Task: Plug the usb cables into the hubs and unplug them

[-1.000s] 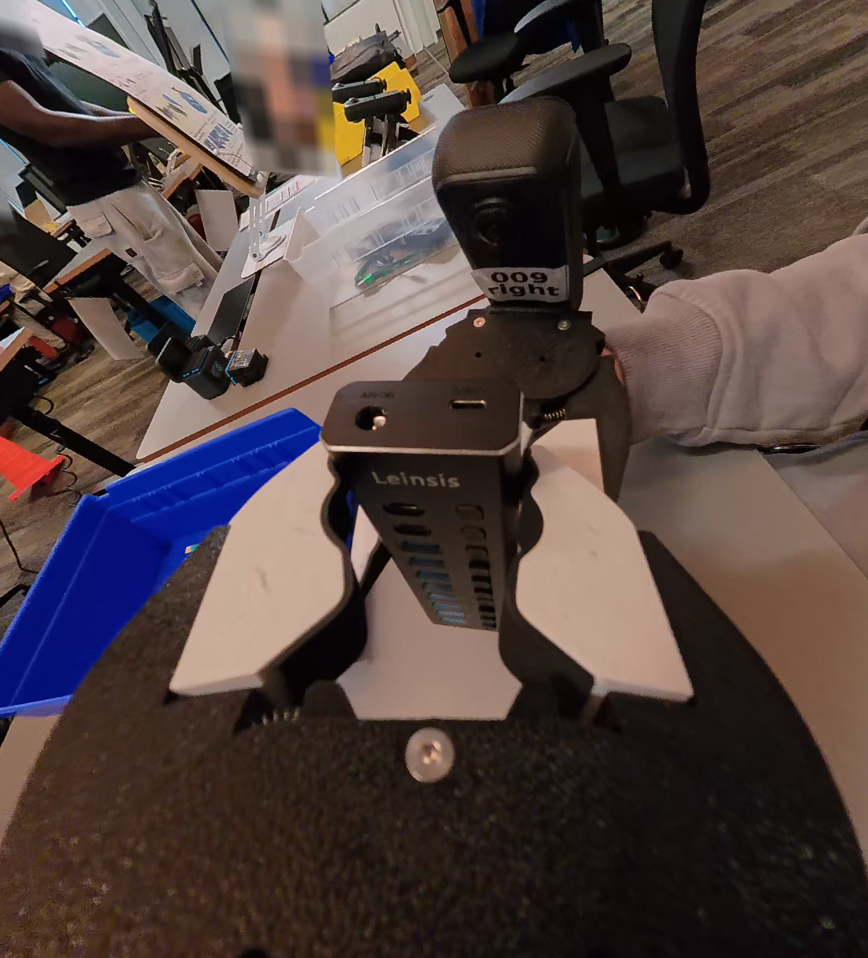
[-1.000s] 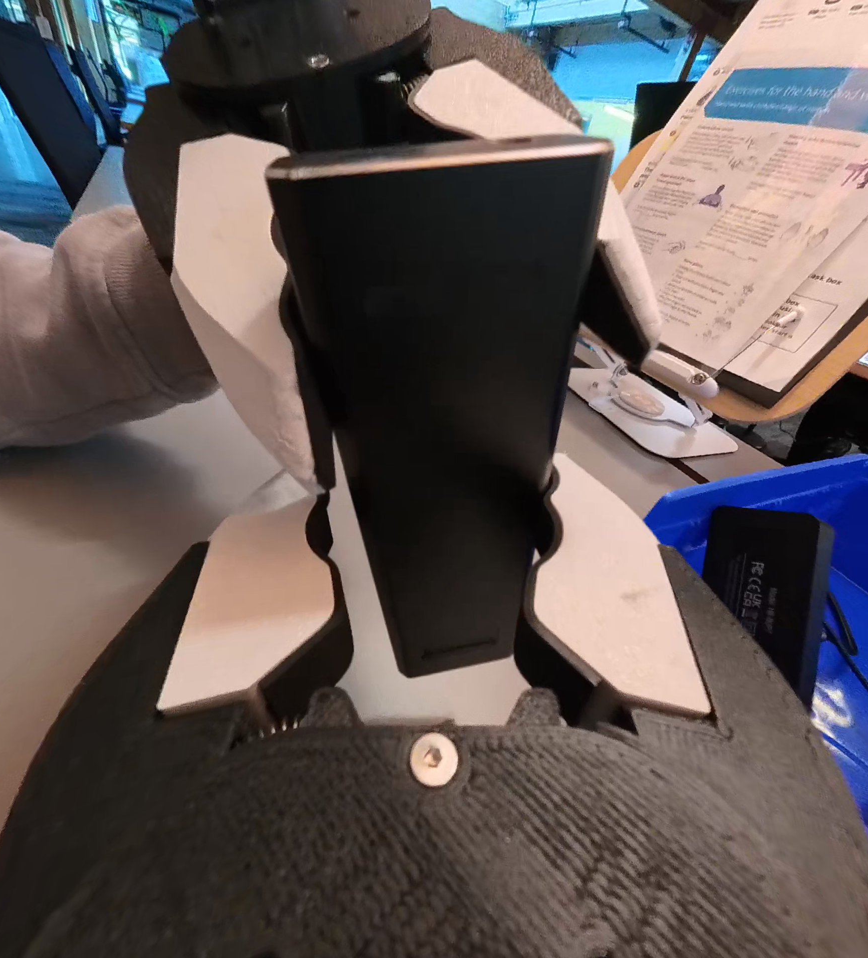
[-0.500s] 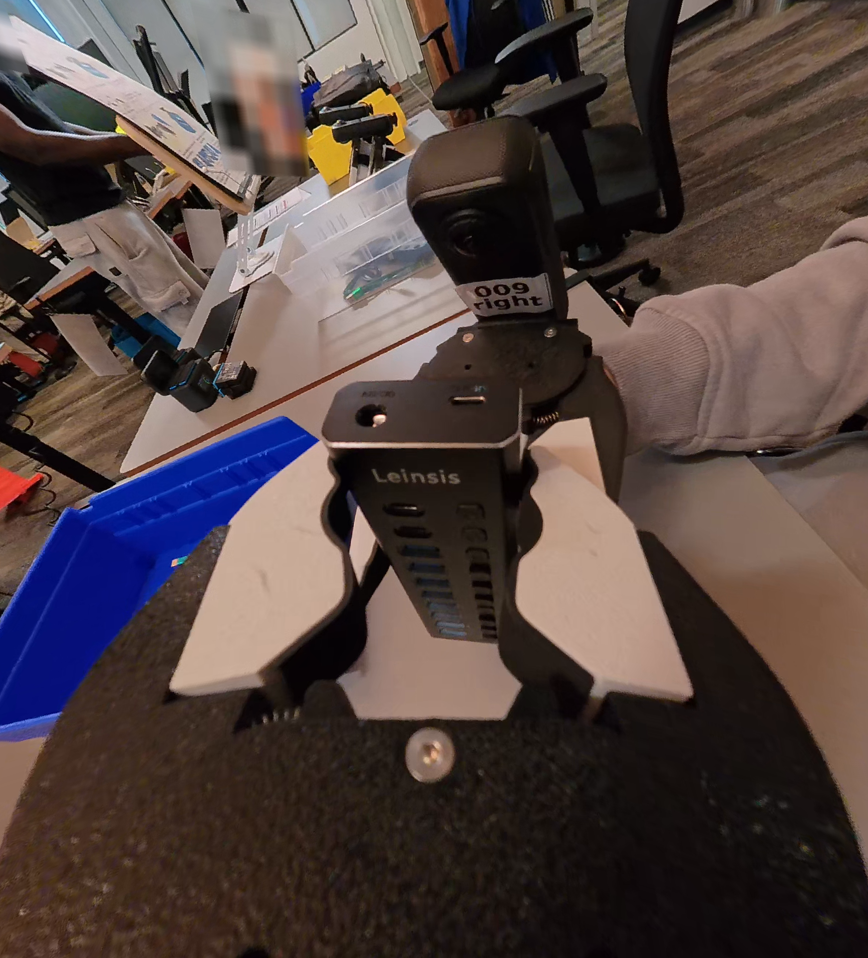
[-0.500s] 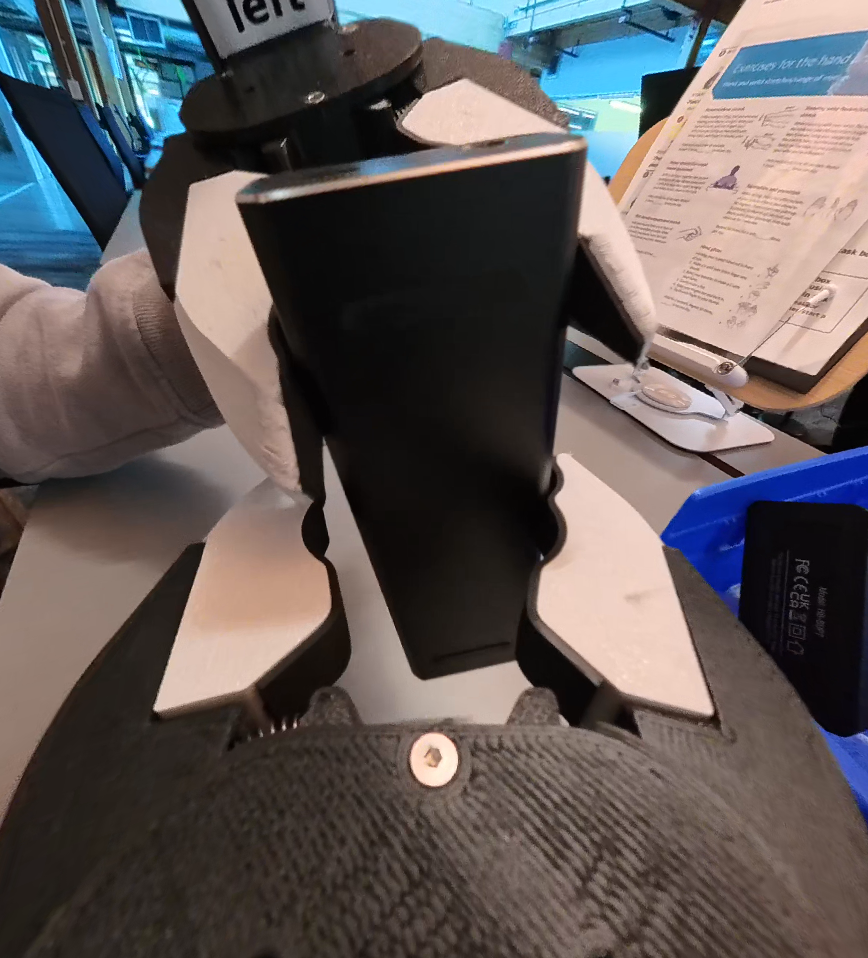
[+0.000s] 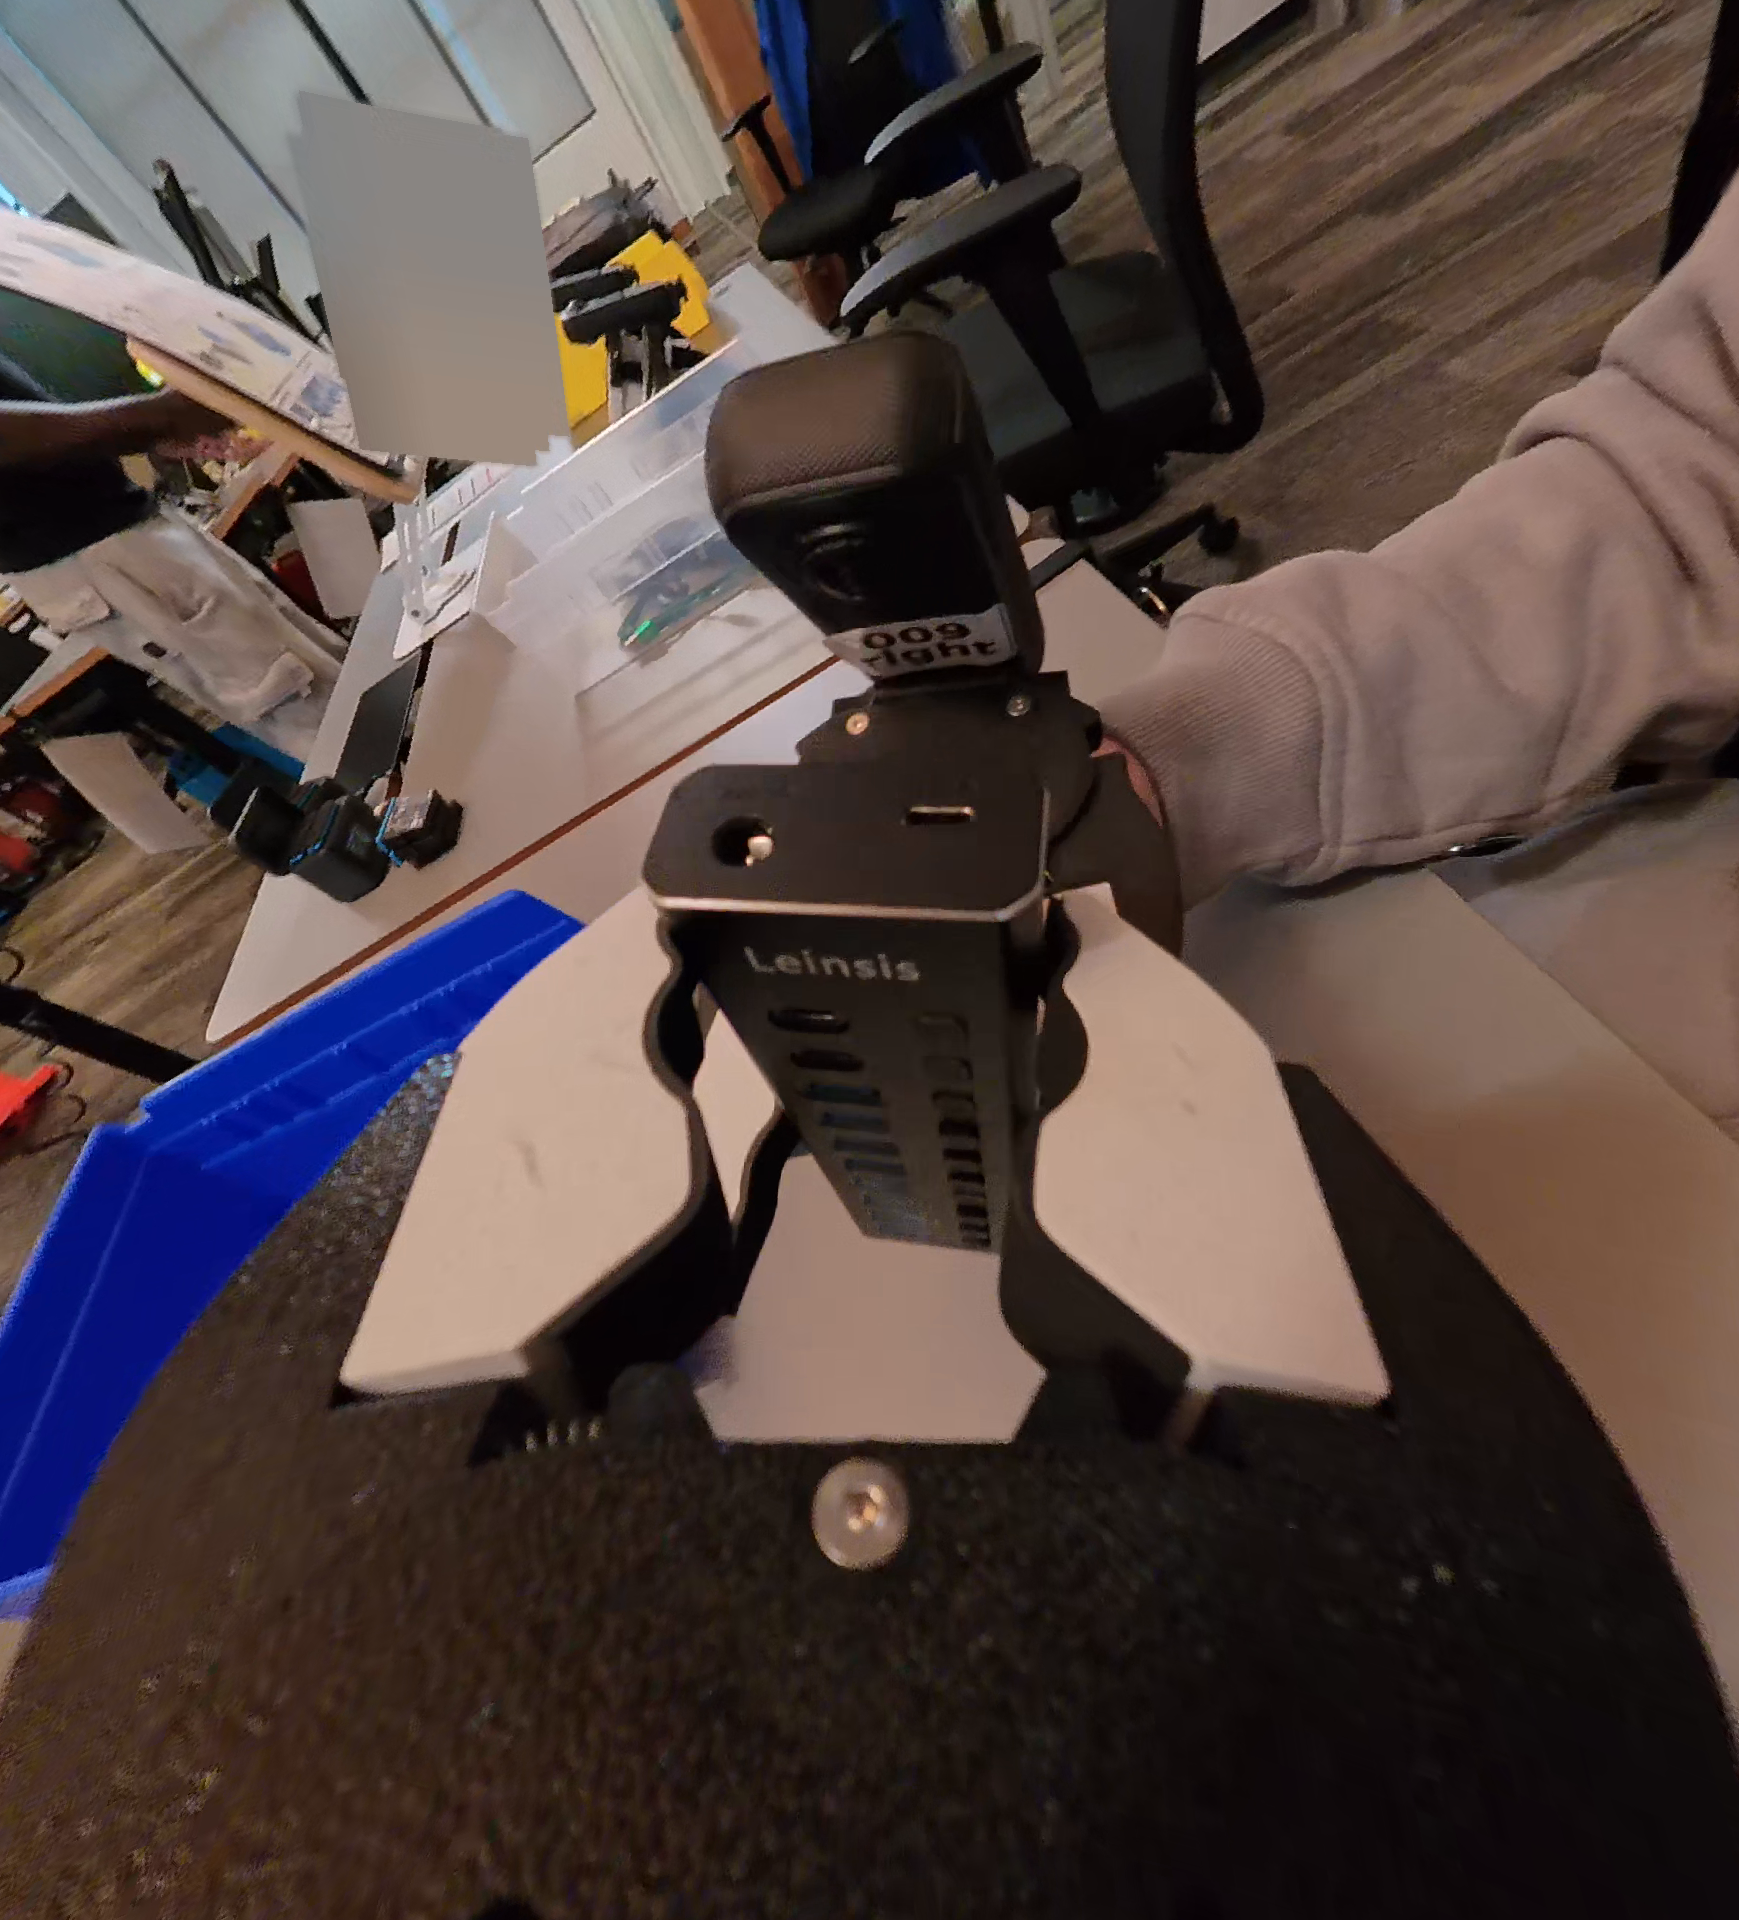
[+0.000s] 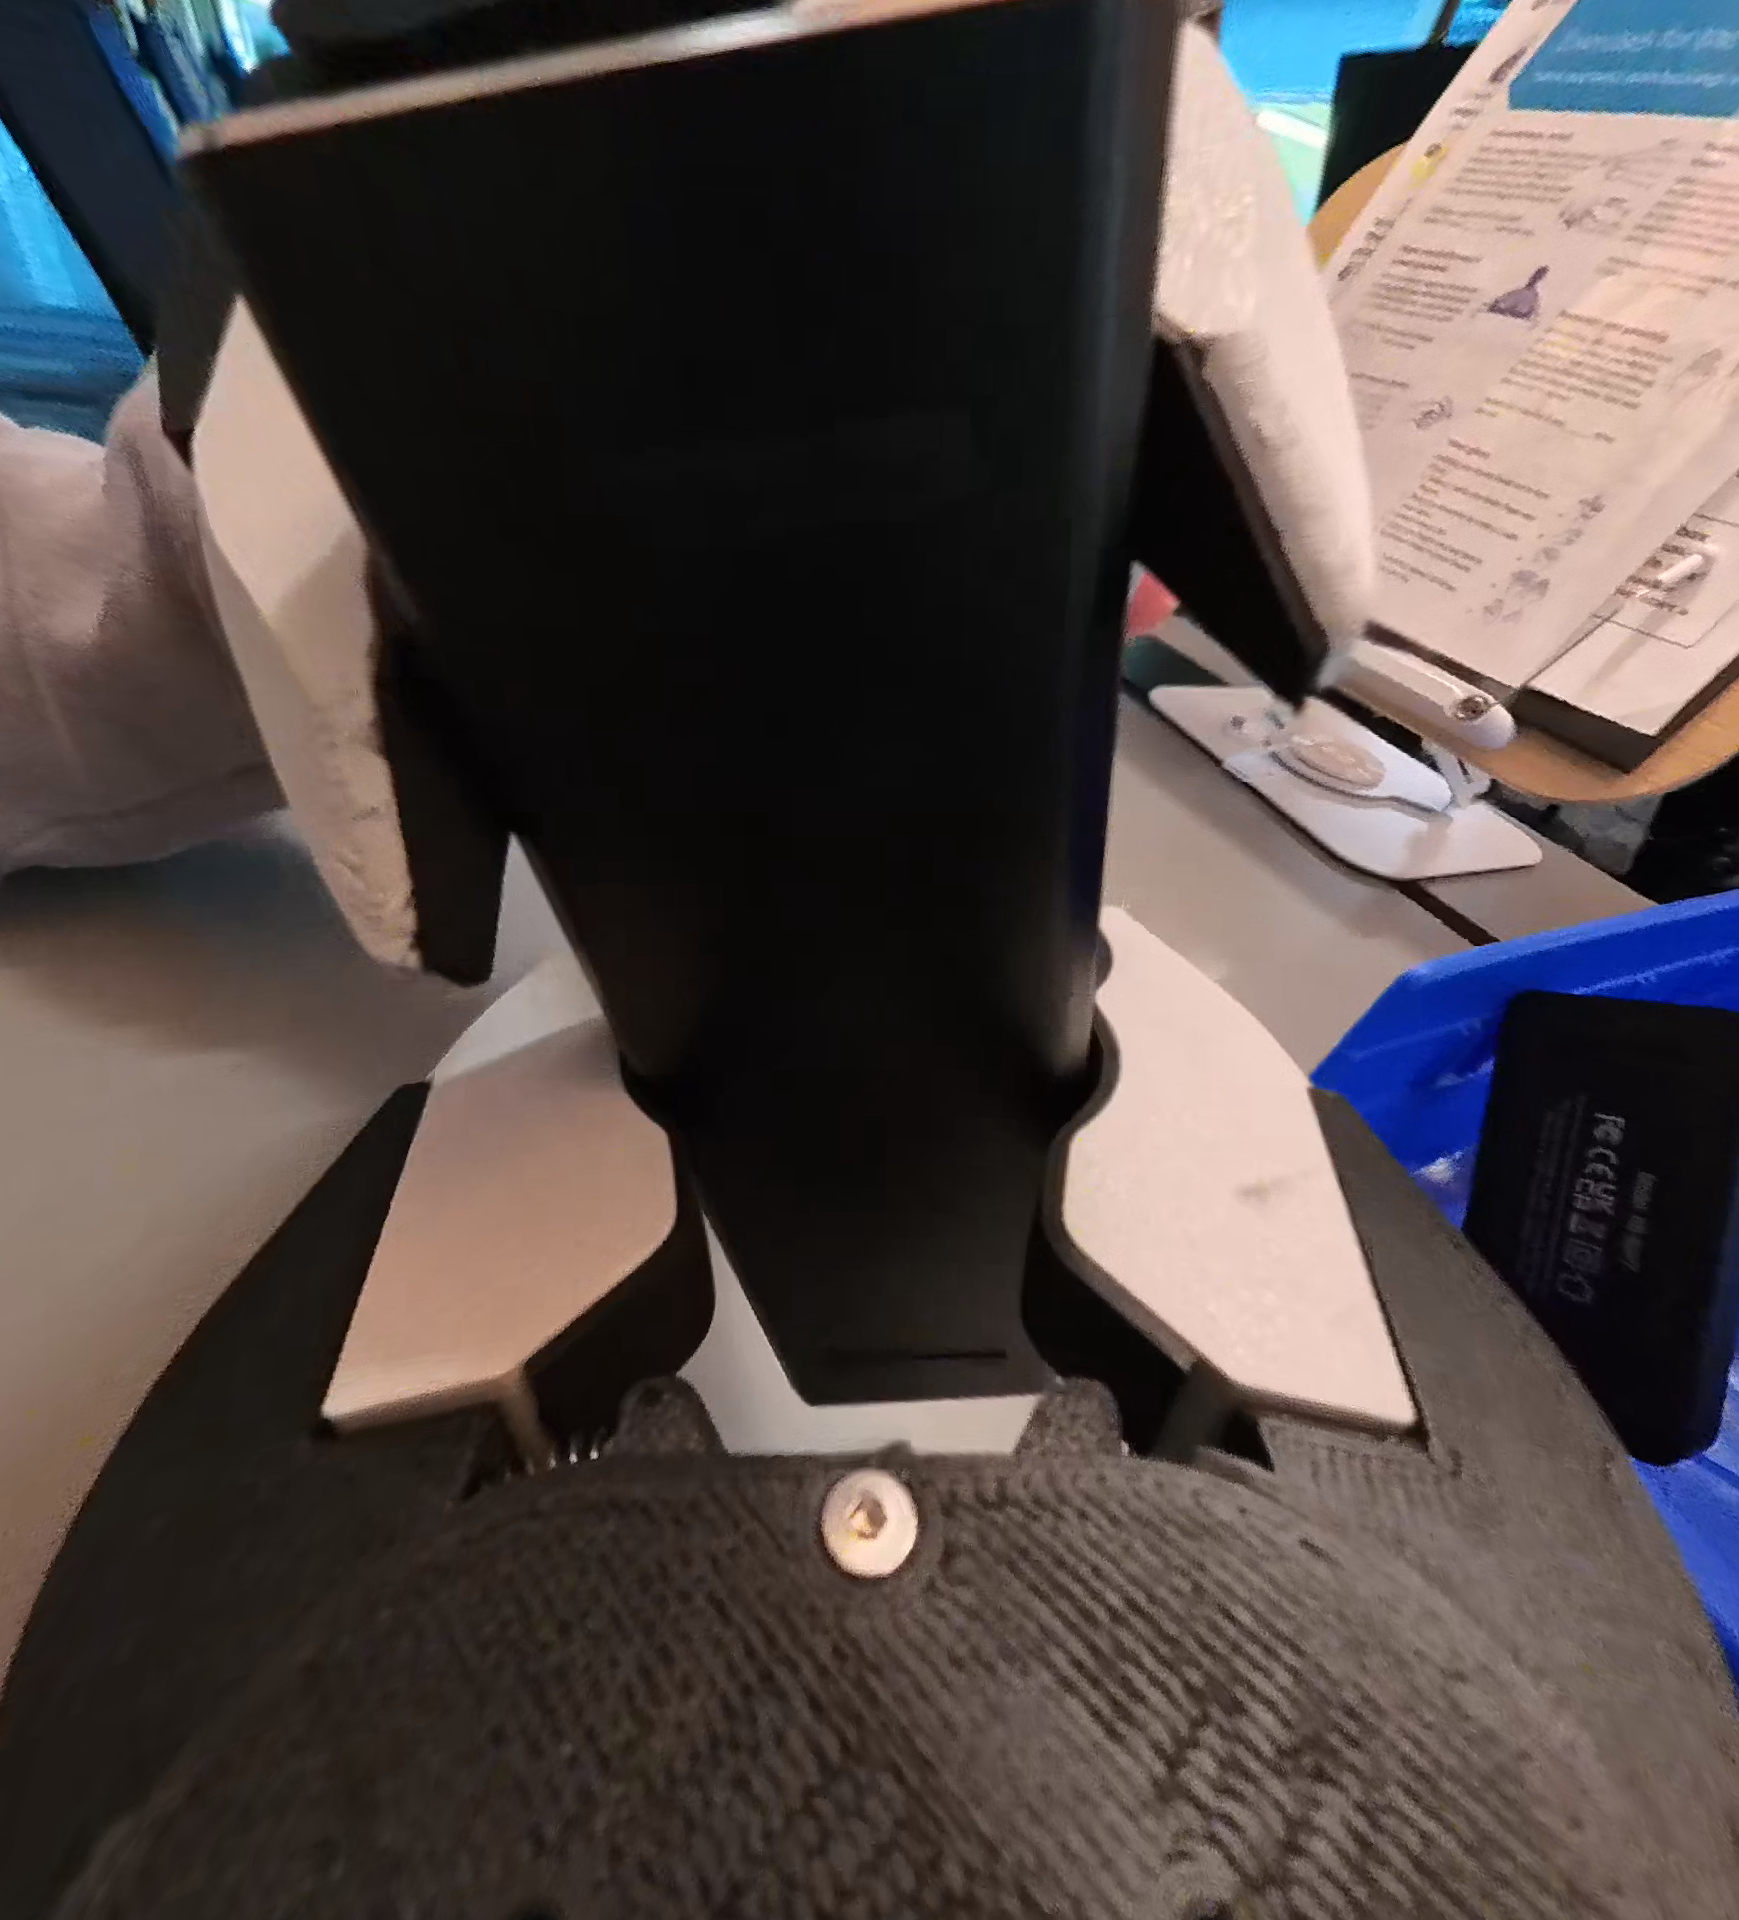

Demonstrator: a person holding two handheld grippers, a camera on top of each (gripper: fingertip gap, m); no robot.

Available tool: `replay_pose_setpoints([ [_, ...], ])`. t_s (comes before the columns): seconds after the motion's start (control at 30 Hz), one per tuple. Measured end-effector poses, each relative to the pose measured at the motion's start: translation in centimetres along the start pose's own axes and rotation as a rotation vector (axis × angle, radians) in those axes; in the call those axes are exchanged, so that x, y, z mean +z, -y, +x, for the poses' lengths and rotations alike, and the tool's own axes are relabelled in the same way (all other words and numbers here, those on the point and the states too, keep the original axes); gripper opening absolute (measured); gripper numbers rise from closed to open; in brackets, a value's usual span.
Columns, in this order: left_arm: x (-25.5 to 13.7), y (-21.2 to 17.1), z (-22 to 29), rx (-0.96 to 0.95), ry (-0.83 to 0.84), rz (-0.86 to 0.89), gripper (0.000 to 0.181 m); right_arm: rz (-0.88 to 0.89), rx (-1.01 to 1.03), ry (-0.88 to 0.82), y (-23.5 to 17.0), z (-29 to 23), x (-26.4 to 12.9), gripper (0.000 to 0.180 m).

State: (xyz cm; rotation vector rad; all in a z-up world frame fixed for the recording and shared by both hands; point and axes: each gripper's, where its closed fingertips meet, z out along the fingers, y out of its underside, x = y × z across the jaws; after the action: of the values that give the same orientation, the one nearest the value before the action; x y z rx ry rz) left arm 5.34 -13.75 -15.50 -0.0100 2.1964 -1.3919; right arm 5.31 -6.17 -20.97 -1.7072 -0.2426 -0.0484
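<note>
A black multi-port USB hub (image 5: 875, 1091) stands upright above the grey table (image 5: 1467, 1091), held from both sides. My left gripper (image 5: 857, 966) is shut on its edges, with the port face toward this camera. My right gripper (image 6: 870, 1086) is shut on the same hub (image 6: 740, 520) from the opposite side and sees its plain back. The right gripper's body (image 5: 948, 748) shows behind the hub in the left wrist view. The left gripper's white fingers (image 6: 262, 582) flank the hub in the right wrist view. No USB cable is in view.
A blue bin (image 5: 169, 1195) sits beside the grippers; in the right wrist view the bin (image 6: 1623, 956) holds a second black hub (image 6: 1613, 1216). A document stand (image 6: 1571, 364), clear plastic boxes (image 5: 626, 540), office chairs (image 5: 1052, 260) and a standing person (image 5: 65, 520) lie beyond.
The hub now sits deeper between the right gripper's fingers and fills more of that view. Both views have shifted and tilted slightly; both grips hold.
</note>
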Motion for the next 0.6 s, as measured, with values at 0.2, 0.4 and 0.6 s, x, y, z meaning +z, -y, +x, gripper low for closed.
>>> replay_pose_setpoints([
  [0.2, 0.4, -1.4, -0.6, 0.0, 0.042, -0.109, 0.063, -0.004, 0.013, -0.054, 0.2, 0.5, 0.5, 0.085],
  [0.4, 0.4, -1.0, 0.0, -0.001, 0.006, -0.069, 0.062, 0.011, -0.043, -0.037, 0.2, 0.2, 0.1, 0.073],
  [0.6, 0.1, -1.2, 0.7, -0.004, -0.061, -0.04, 0.062, -0.027, -0.056, 0.005, -0.3, -0.7, 0.7, 0.072],
])
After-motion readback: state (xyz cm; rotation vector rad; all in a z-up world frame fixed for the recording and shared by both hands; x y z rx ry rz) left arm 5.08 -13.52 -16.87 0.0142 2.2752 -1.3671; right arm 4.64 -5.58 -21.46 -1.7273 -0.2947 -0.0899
